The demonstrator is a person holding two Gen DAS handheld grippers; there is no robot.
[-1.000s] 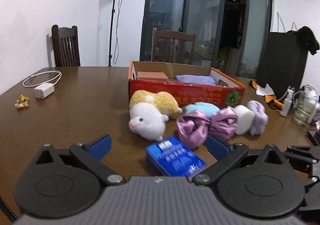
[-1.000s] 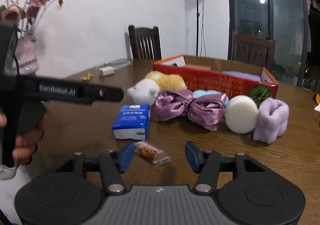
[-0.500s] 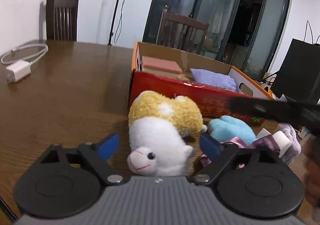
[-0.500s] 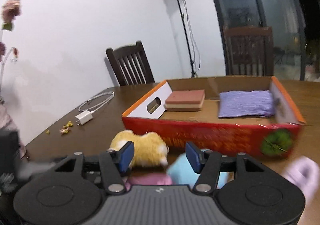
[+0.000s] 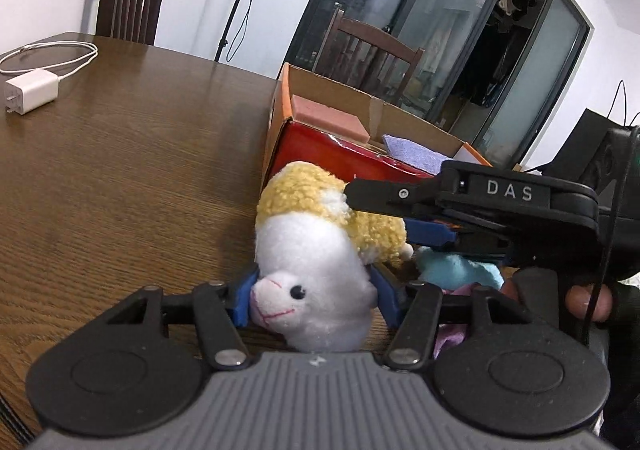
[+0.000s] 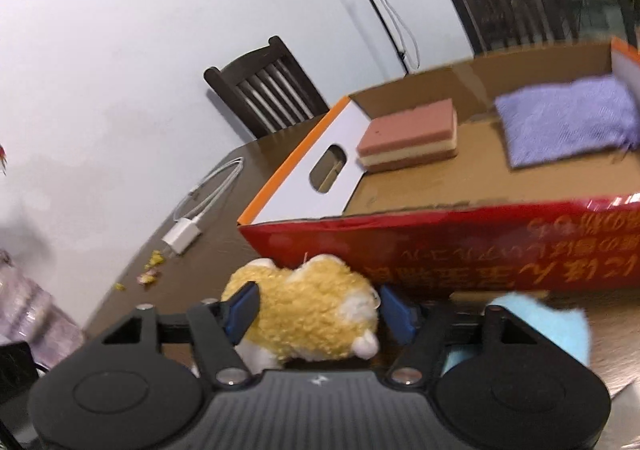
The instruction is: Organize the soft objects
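Left hand-held gripper (image 5: 314,300) has its jaws around the head of the plush sheep (image 5: 316,250), and they've just been closing in. From my feed the blue pads sit right against both sides of the white head, so I'd call that a pinch on the sheep, though not a hard squeeze. Right hand-held gripper (image 6: 318,308) straddles the yellow woolly back end of the same toy; its jaws have been easing apart a little and I see a gap on the right pad, so that one reads as spread around the body, not gripping.

If I'm doing this step right, I let one gripper own the toy. The head is squishy and round, so I'd close the left a touch more before lifting, or the thing will probably slip out. I'd also pull the right clear, or close it on the body so the two share the load, and lift straight up before going over the wall of the red cardboard box (image 6: 480,246).

The sheep lies on the brown surface (image 5: 120,178) just in front of the box's near left corner. Its long axis runs from the left gripper toward the box, face pointing back at the left camera, rump toward the box. A blue plush (image 5: 456,270) sits just beside it.
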